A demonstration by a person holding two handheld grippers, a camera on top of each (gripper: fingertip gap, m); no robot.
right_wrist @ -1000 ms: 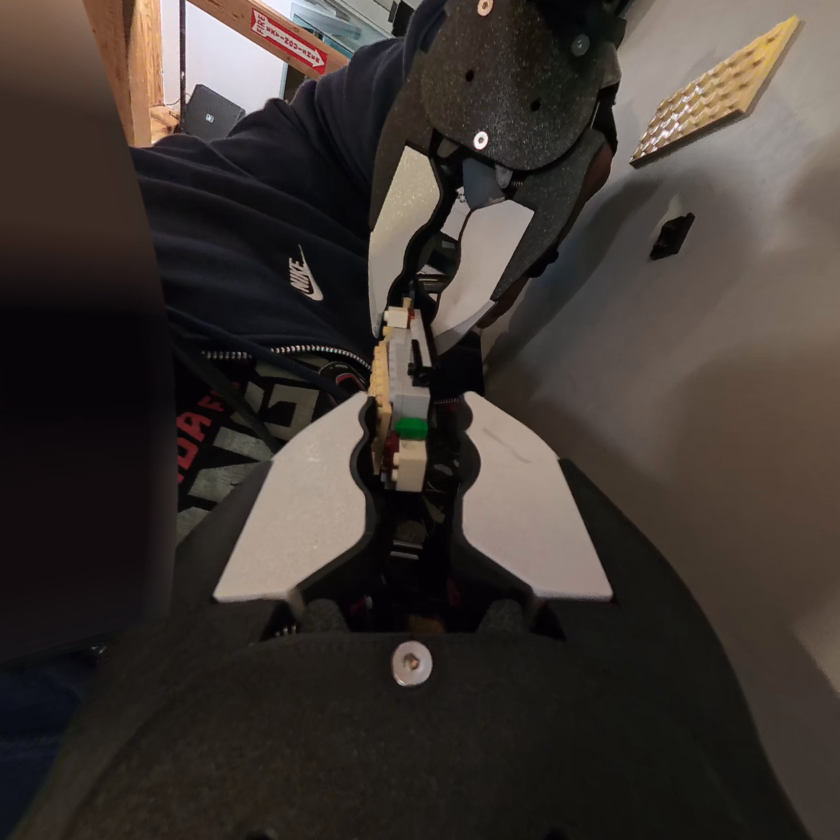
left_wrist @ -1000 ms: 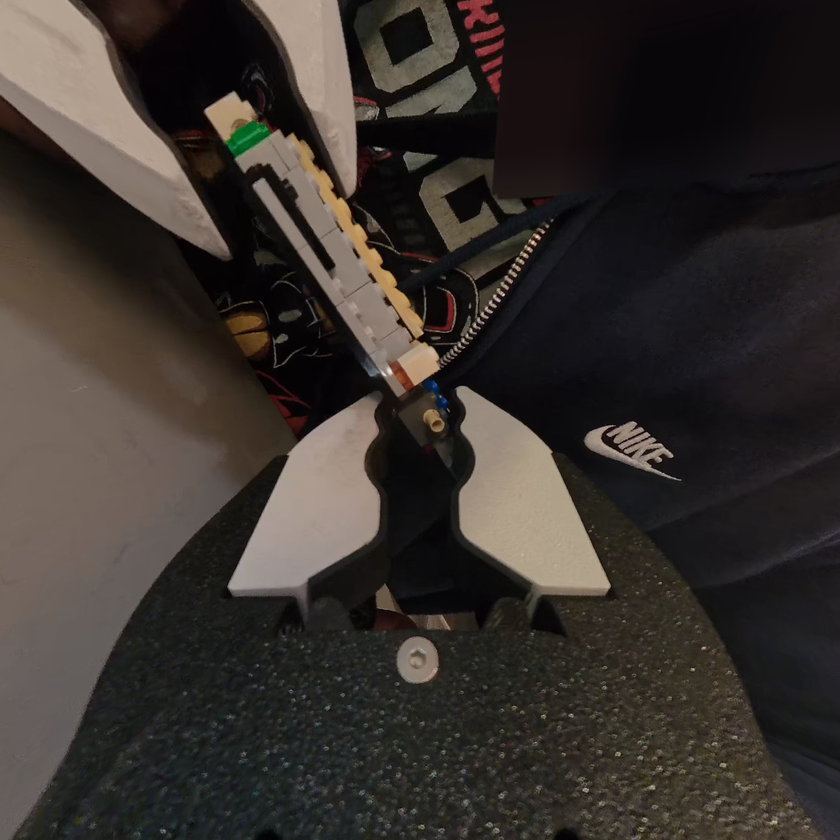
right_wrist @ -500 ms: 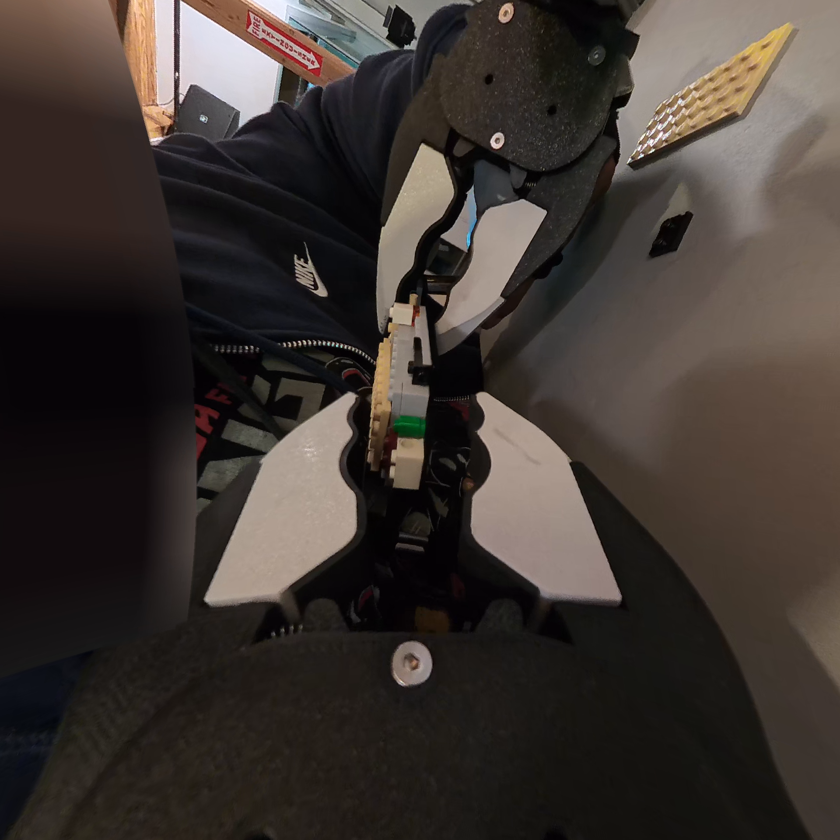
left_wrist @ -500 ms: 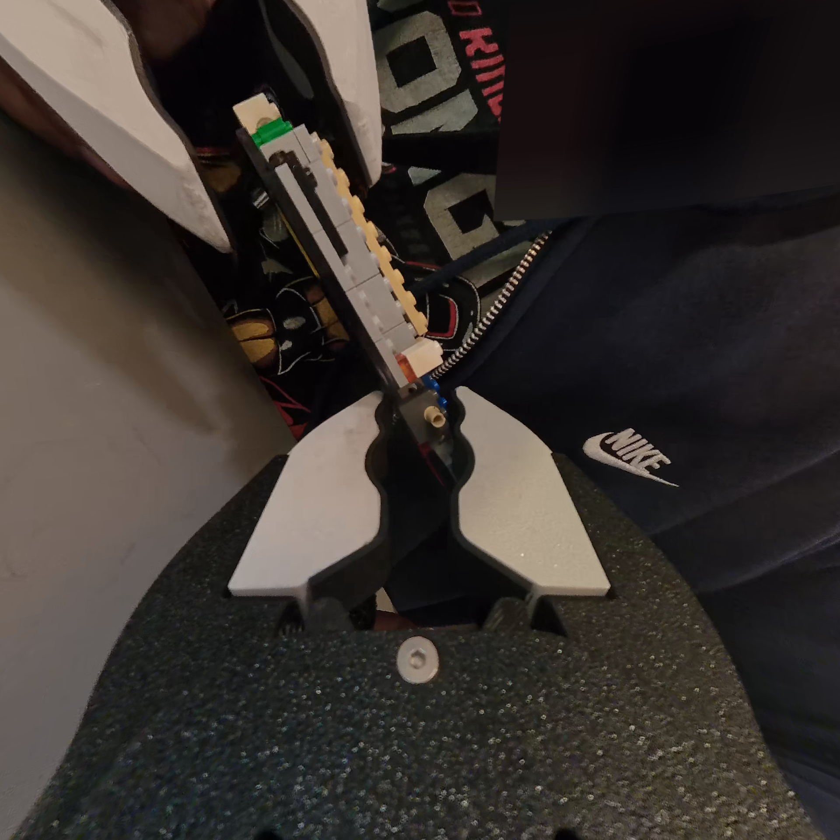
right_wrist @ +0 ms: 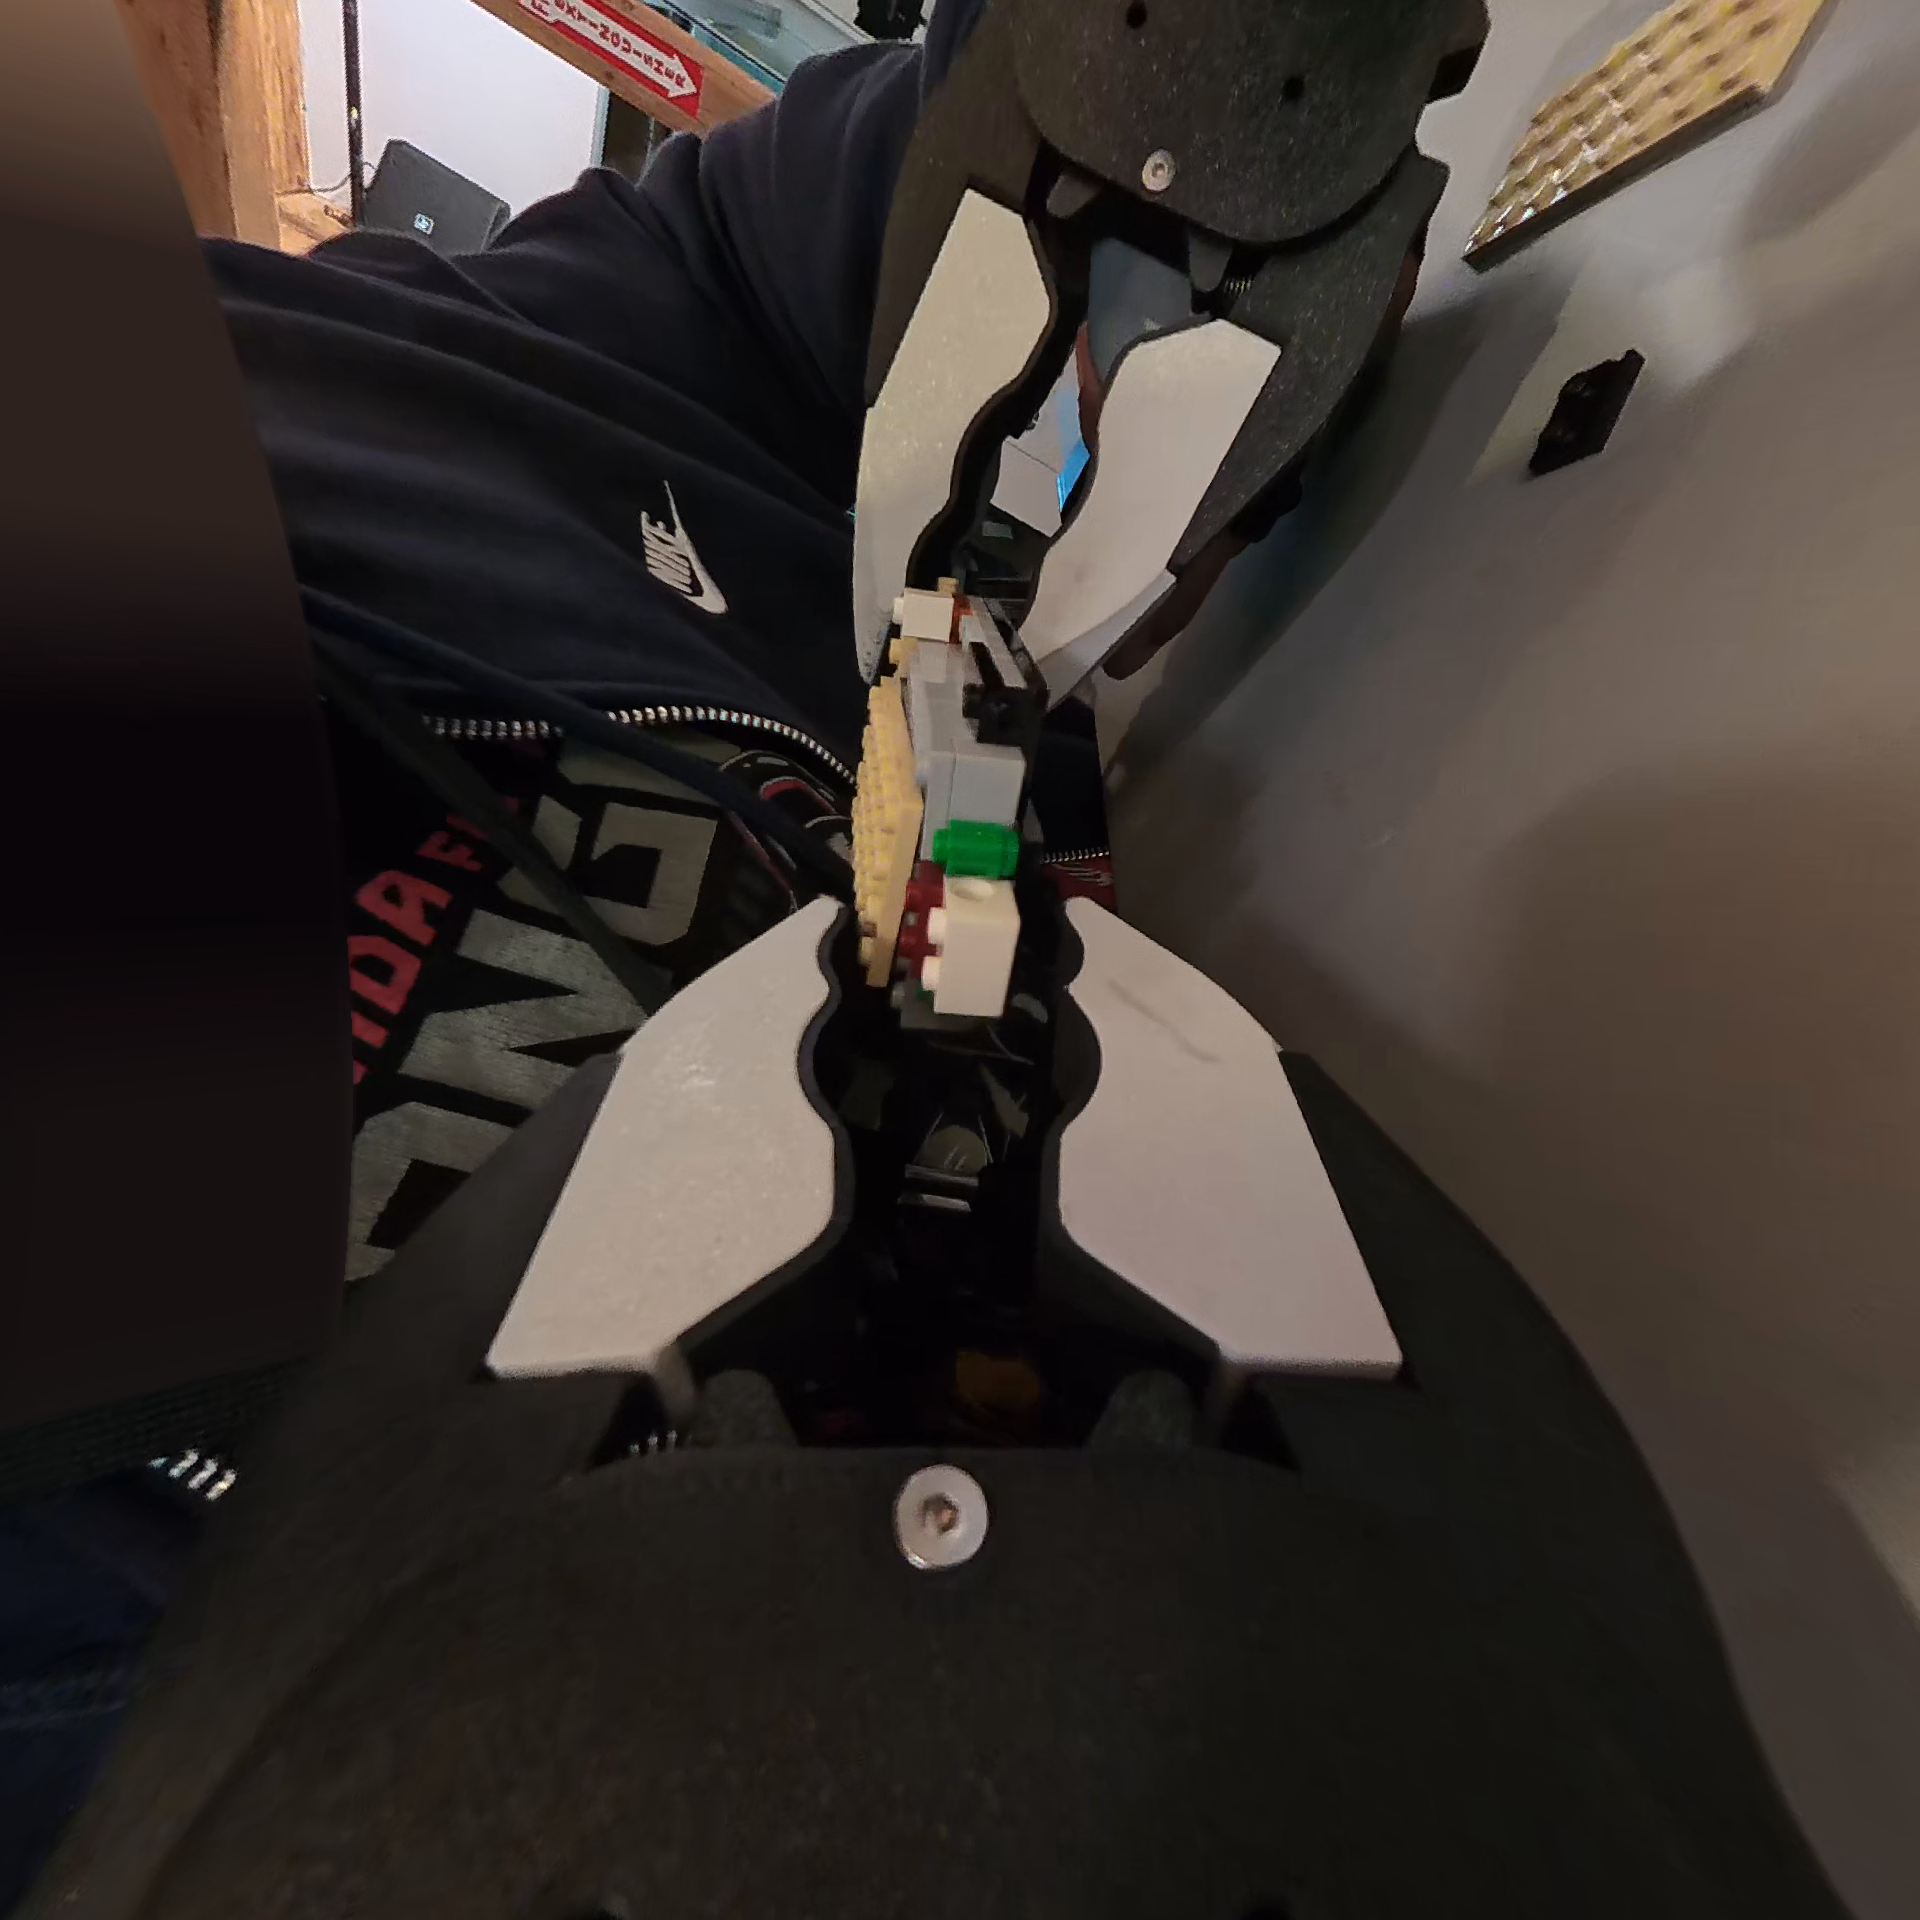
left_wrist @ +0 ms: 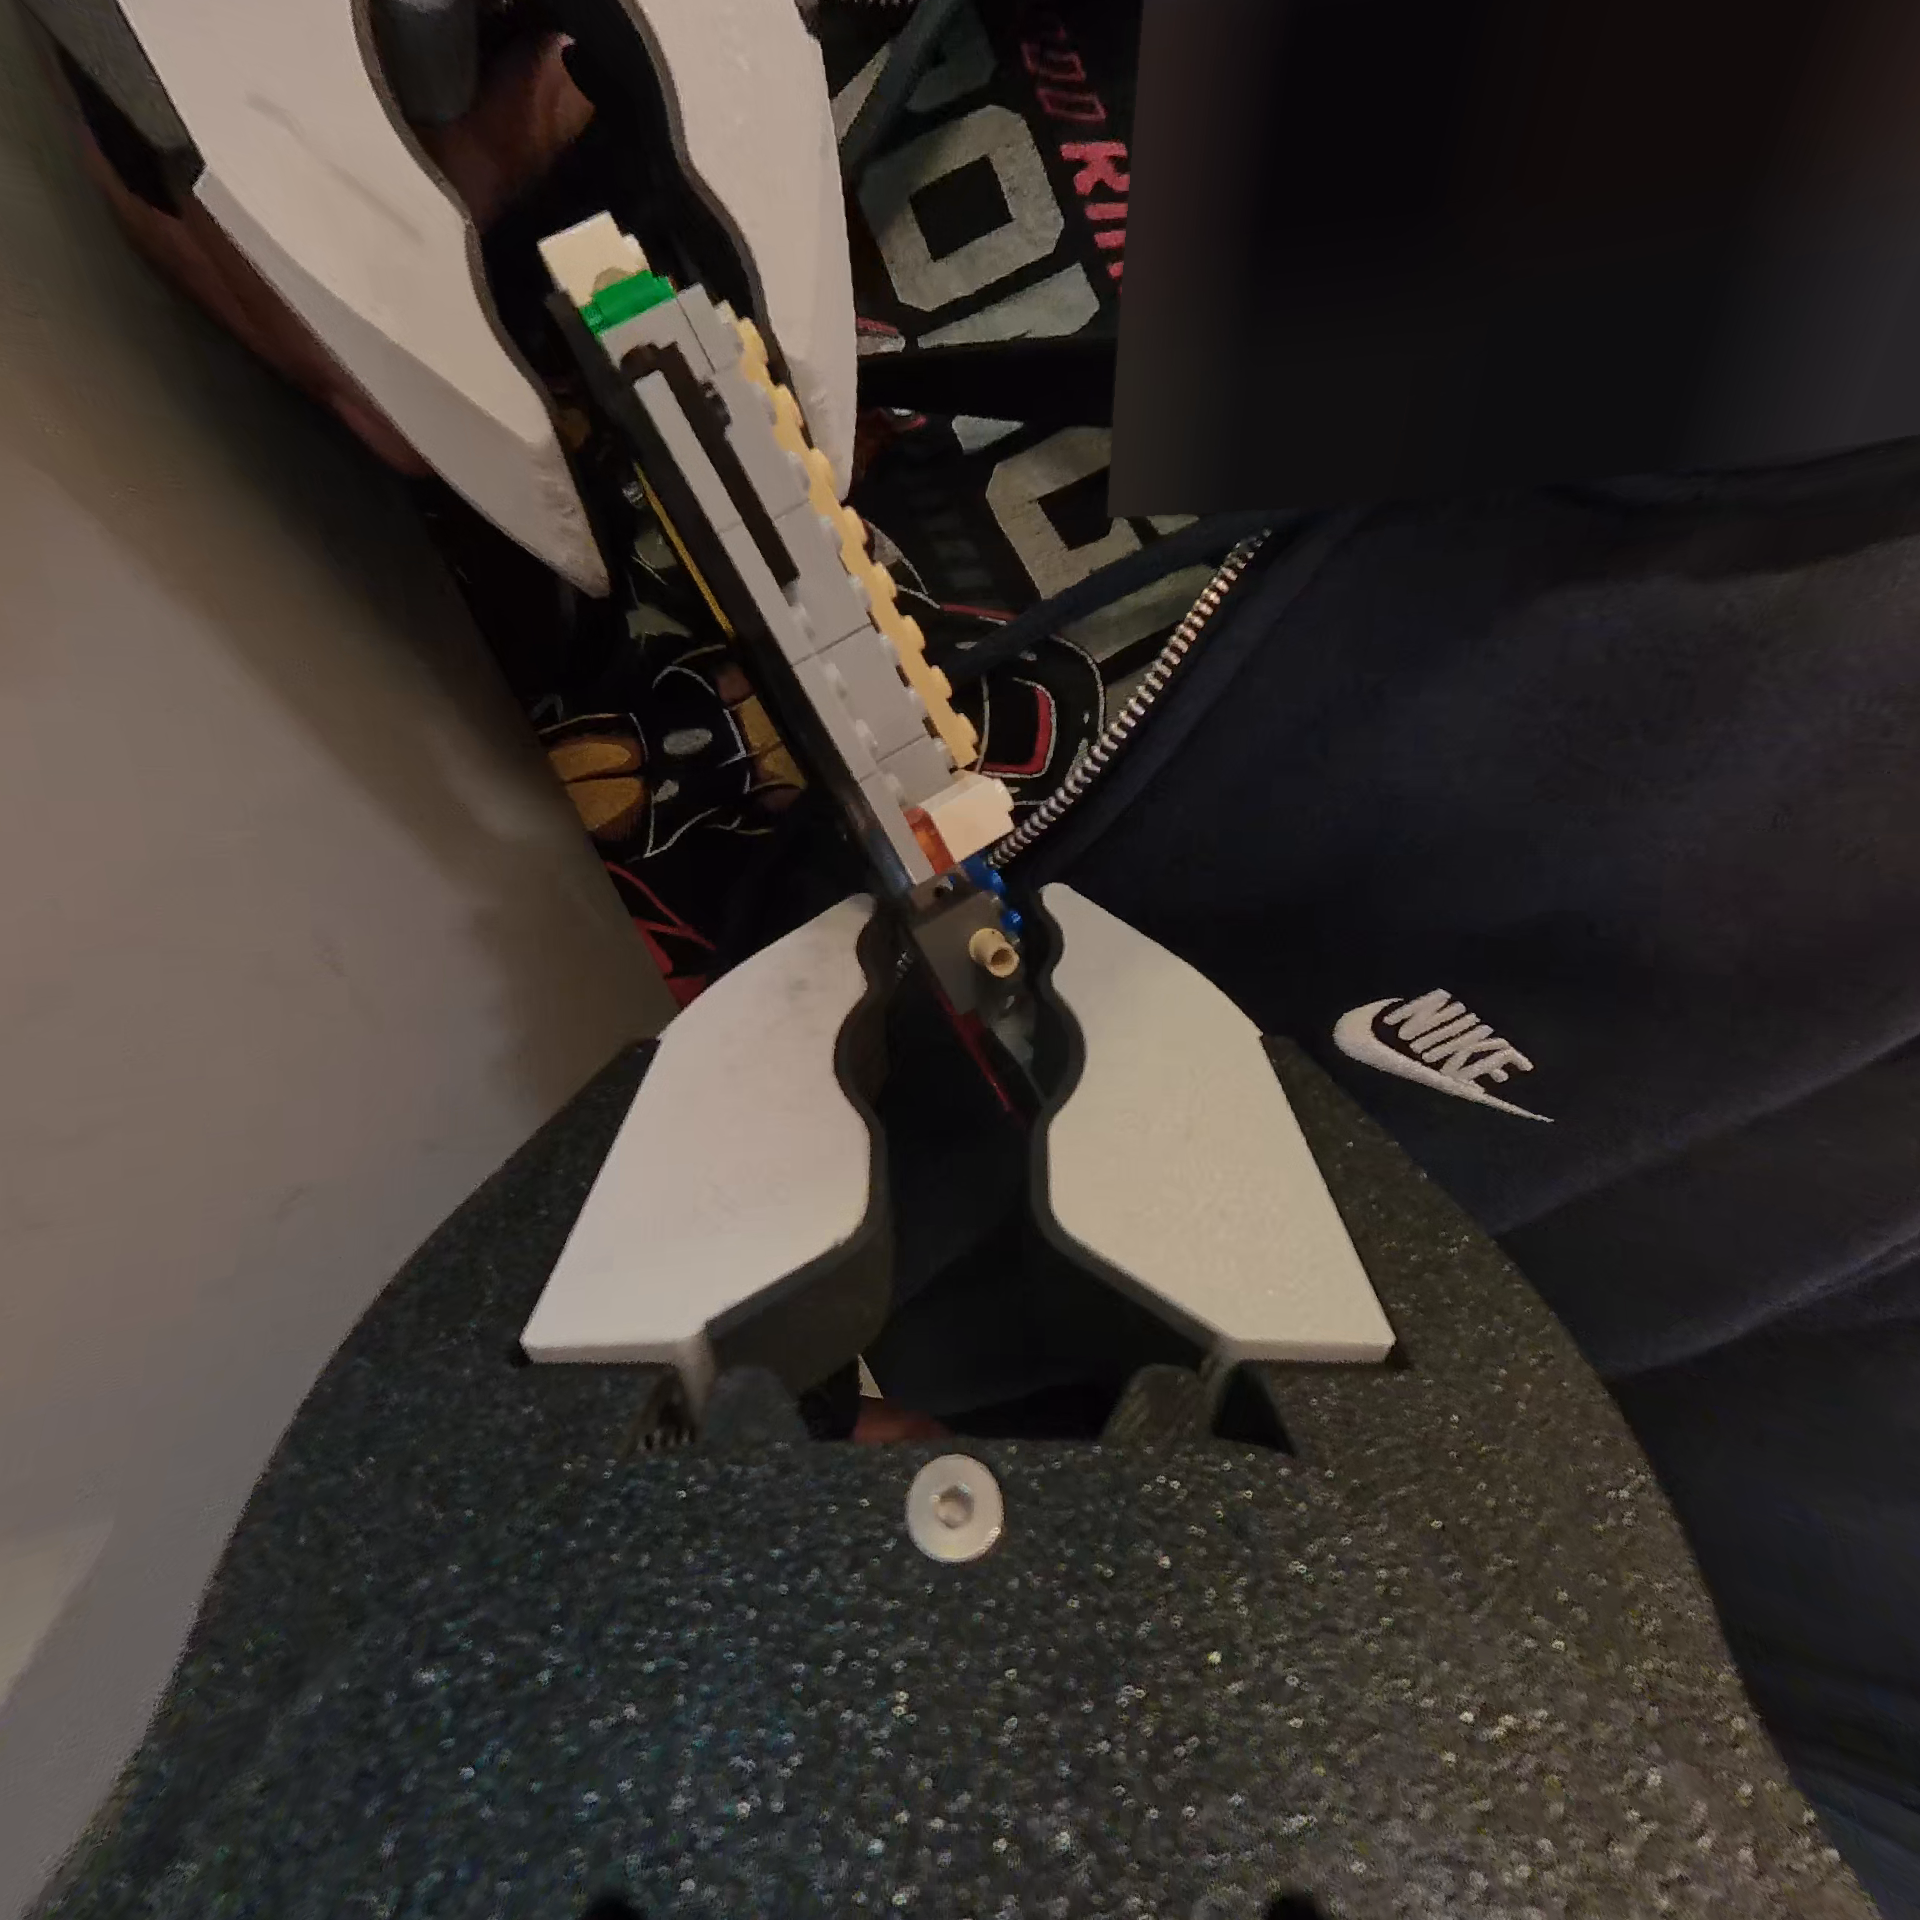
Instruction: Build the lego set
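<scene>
Your left tongs [left_wrist: 961, 935] are clamped on the near end of a long, flat assembly of plastic building bricks [left_wrist: 790, 582], grey down the middle with a tan studded plate on one face, a black strip on the other, and small white, green, orange and blue pieces at its ends. Both pads press on the dark block with the tan peg at that end, and the assembly runs forward and up to the left from your fingertips.

Your right tongs [right_wrist: 951, 940] sit around the far end of the same assembly, where the white brick and green piece are. The left fingertip [right_wrist: 800, 935] lies against the tan plate; on the other side you cannot tell whether the pad touches the white brick or stands just off it. The jaws are set moderately narrow.

The assembly hangs in the air between the two tongs, in front of your dark zip-up hooded jacket [left_wrist: 1455, 831] and printed shirt [right_wrist: 540, 935]. Beyond the right tongs, on the grey tabletop [right_wrist: 1558, 935], a flat tan studded baseplate [right_wrist: 1642, 114] lies well off to the right, with a small black brick [right_wrist: 1584, 421] nearer.
</scene>
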